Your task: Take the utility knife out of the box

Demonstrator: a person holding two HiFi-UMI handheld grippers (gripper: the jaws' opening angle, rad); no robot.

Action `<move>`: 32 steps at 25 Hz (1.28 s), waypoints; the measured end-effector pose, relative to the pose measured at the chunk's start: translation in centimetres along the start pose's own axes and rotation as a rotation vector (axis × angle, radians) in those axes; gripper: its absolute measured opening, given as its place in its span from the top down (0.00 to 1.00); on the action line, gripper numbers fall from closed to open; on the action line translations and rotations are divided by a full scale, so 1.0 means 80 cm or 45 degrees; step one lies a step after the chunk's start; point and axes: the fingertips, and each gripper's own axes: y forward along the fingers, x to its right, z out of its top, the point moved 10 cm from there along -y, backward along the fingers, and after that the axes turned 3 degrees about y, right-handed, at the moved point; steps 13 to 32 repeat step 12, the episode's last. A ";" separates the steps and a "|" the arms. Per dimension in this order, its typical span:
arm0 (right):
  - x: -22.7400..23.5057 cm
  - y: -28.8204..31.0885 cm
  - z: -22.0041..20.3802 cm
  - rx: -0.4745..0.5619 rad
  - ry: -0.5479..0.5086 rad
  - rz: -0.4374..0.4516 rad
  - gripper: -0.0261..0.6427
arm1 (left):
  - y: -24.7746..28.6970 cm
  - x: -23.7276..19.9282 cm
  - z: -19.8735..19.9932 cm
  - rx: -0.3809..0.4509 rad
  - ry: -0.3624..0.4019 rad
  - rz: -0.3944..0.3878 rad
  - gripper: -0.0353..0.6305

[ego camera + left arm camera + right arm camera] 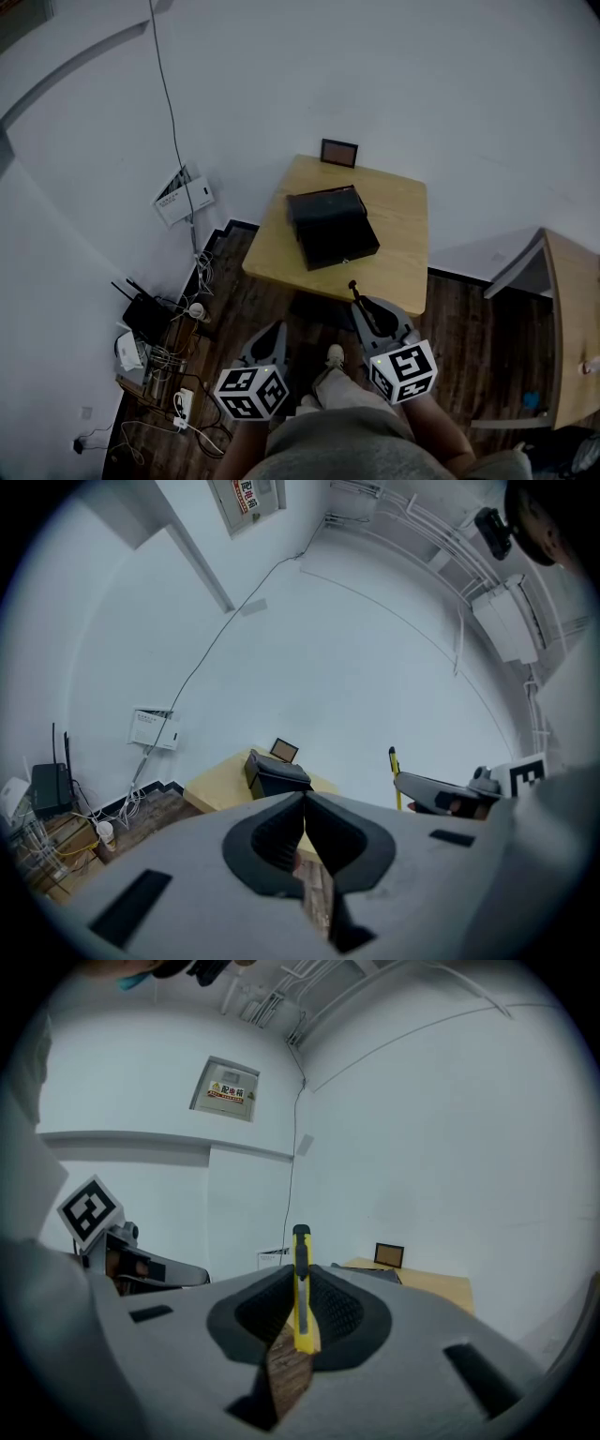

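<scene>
The black box (333,230) lies open on the wooden table (398,202), ahead of both grippers. My right gripper (302,1274) is shut on the yellow utility knife (301,1288), which stands upright between its jaws with the black tip on top. In the head view that right gripper (364,307) hovers over the floor just short of the table's near edge, clear of the box. My left gripper (305,803) is shut with nothing in it, and in the head view the left gripper (273,336) is beside the right one. From the left gripper view the knife (394,775) and the box (275,772) are both in sight.
A small dark picture frame (339,152) leans against the wall at the table's far edge. A white wall box (183,195), a router (145,319) and loose cables sit at the left. Another table (572,328) stands at the right. The person's shoe (334,356) is below.
</scene>
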 end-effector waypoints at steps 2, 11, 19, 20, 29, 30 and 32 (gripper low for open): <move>-0.001 0.000 0.001 0.003 -0.002 -0.001 0.90 | 0.000 0.000 -0.001 -0.004 0.003 -0.002 0.94; 0.003 0.001 0.004 0.023 -0.011 0.005 0.90 | 0.008 0.002 0.000 -0.008 0.011 -0.008 0.94; 0.004 0.001 0.004 0.025 -0.012 0.005 0.90 | 0.010 0.003 0.000 -0.006 0.011 -0.008 0.94; 0.004 0.001 0.004 0.025 -0.012 0.005 0.90 | 0.010 0.003 0.000 -0.006 0.011 -0.008 0.94; 0.004 0.001 0.004 0.025 -0.012 0.005 0.90 | 0.010 0.003 0.000 -0.006 0.011 -0.008 0.94; 0.004 0.001 0.004 0.025 -0.012 0.005 0.90 | 0.010 0.003 0.000 -0.006 0.011 -0.008 0.94; 0.004 0.001 0.004 0.025 -0.012 0.005 0.90 | 0.010 0.003 0.000 -0.006 0.011 -0.008 0.94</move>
